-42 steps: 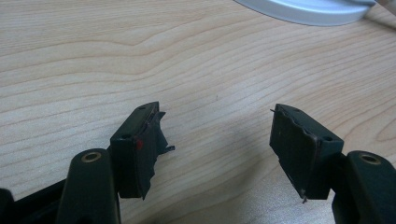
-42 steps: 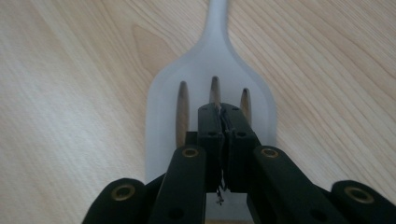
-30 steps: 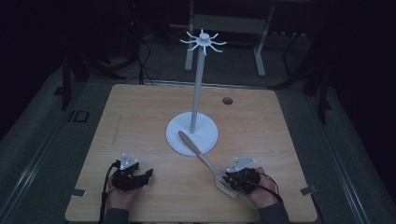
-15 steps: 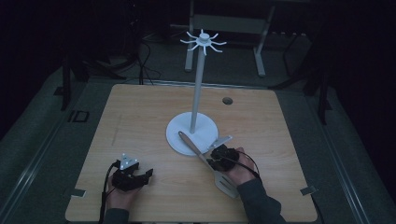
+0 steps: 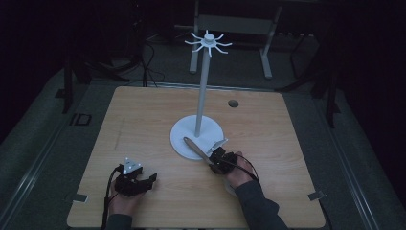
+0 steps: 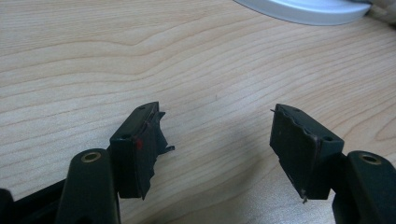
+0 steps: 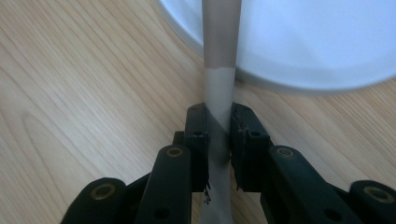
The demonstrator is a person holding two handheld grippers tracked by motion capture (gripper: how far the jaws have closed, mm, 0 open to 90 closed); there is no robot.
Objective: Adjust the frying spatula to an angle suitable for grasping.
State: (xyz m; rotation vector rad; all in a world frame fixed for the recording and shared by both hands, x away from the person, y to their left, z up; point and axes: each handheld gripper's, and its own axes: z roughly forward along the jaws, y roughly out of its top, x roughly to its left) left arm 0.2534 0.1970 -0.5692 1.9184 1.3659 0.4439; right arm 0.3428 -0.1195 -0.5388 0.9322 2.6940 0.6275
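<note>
A spatula with a long grey handle (image 5: 194, 146) lies slanted on the wooden table (image 5: 143, 120), its handle tip resting on the white round base (image 5: 210, 132) of a tall hook stand (image 5: 203, 86). My right gripper (image 5: 216, 160) sits on the handle just short of the base. In the right gripper view its jaws have just been closing, and the right gripper (image 7: 218, 116) now presses both pads on the handle (image 7: 220, 70). The hand covers the spatula's blade. My left gripper (image 5: 148, 181) rests at the front left, and in its own view the left gripper (image 6: 217, 126) is open over bare wood.
The stand's crown of white hooks (image 5: 208, 42) rises high above the table's middle. A small dark hole (image 5: 233, 103) sits near the far edge. The base's rim (image 6: 303, 9) lies beyond the left gripper. Dark floor, cables and metal frame legs surround the table.
My right gripper has moved from the spatula's blade end at the front right up along the handle toward the stand base, and its jaws have closed on the handle. The left gripper has stayed put.
</note>
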